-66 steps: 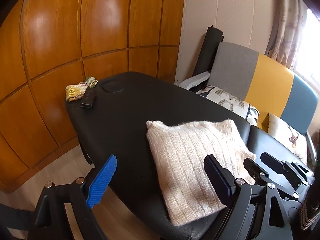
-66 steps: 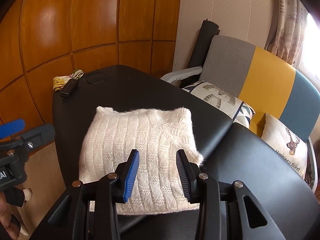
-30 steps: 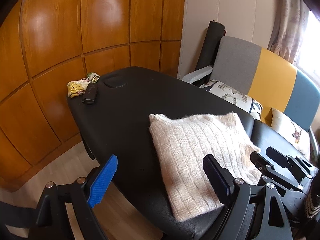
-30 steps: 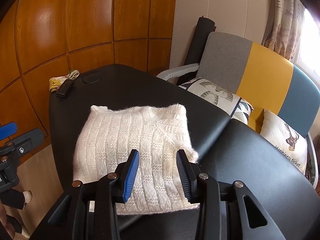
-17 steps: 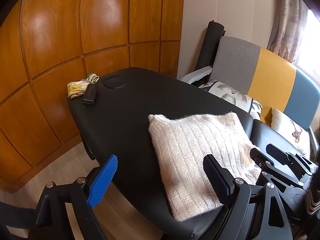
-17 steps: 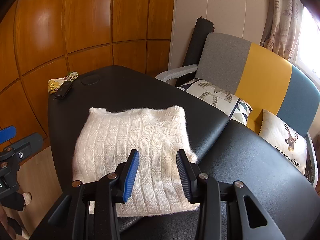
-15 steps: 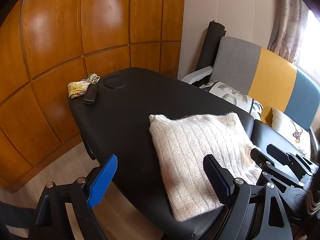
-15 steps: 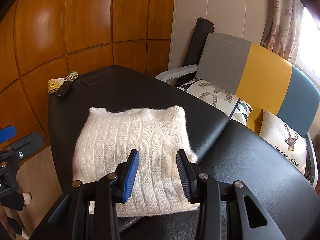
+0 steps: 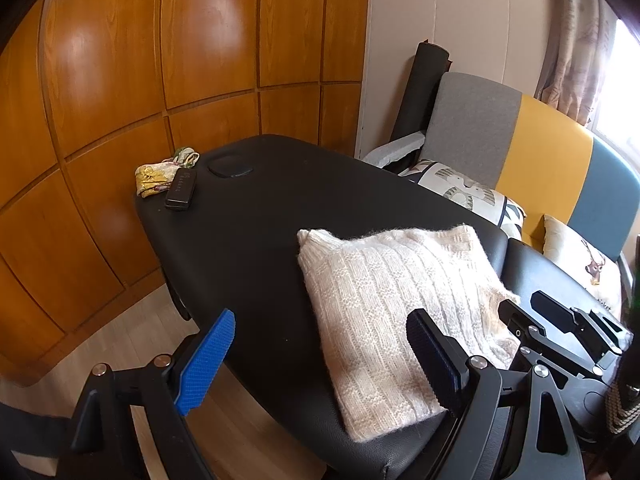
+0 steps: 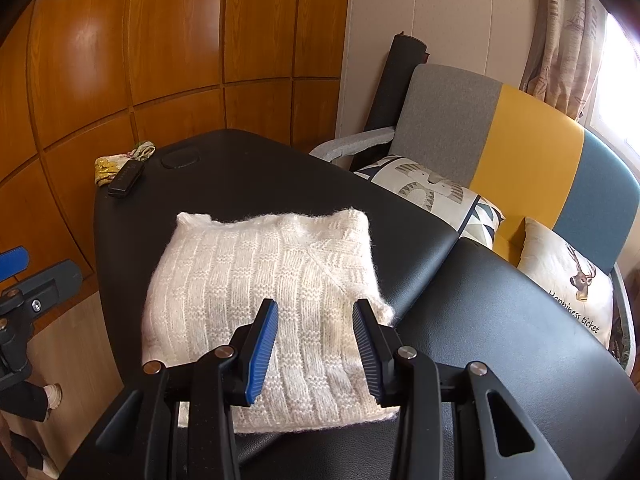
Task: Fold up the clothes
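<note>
Cream knit sweater [image 10: 260, 300] lies folded into a square on the black padded counter [image 10: 248, 172], near the front edge, flat, nothing on top of it. In the left wrist view the sweater [image 9: 396, 312] sits right of centre, its near corner close to the counter [image 9: 260, 220] edge.

Left gripper [image 9: 320, 356] – fingers spread wide, nothing between them. Blue-padded finger [image 9: 206, 360] hangs over the wood floor [image 9: 120, 348] beyond the counter edge; the other finger overlaps the sweater's near part in view, contact cannot be told. Seen from the right wrist view, the left gripper [image 10: 24, 280] is at the left frame edge, apart from the sweater.

Right gripper [image 10: 316, 340] – fingers partly apart, a gap between the pads [image 10: 262, 348], nothing pinched. It hovers over the sweater's near right part; touching or not cannot be told. In the left wrist view the right gripper [image 9: 560, 320] shows at the lower right, beside the sweater's right edge.

Far left corner of the counter: a black remote [image 10: 125, 179] touching a crumpled yellow cloth [image 10: 110, 168]; an oval recess [image 10: 178, 159] in the counter just beside them. All well apart from the sweater.

Behind the counter on the right – a sofa [image 10: 520, 148] in grey, yellow and blue with two printed cushions [image 10: 432, 188], a dark roll [image 10: 396, 80] leaning in the corner, curtain [image 10: 560, 32] at the window. Wood panel wall [image 10: 160, 40] on the left.
</note>
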Demonstrator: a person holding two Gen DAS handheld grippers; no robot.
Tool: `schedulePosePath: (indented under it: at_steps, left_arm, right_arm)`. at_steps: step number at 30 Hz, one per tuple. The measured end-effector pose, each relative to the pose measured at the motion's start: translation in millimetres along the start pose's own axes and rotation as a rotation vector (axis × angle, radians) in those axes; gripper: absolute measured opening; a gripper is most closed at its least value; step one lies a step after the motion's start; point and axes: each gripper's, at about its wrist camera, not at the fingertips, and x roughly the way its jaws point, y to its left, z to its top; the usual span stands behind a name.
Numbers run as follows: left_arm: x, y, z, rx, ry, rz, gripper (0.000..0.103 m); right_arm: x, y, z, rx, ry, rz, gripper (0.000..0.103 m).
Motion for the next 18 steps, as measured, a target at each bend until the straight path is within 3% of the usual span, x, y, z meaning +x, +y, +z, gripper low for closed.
schedulePosePath:
  at_steps: [18]
  left_arm:
    - [3.0,-1.7,0.7,0.007,0.007,-0.001,0.089]
  right_arm:
    - [2.6,0.4,2.1,-0.004,-0.001,-0.002,0.039]
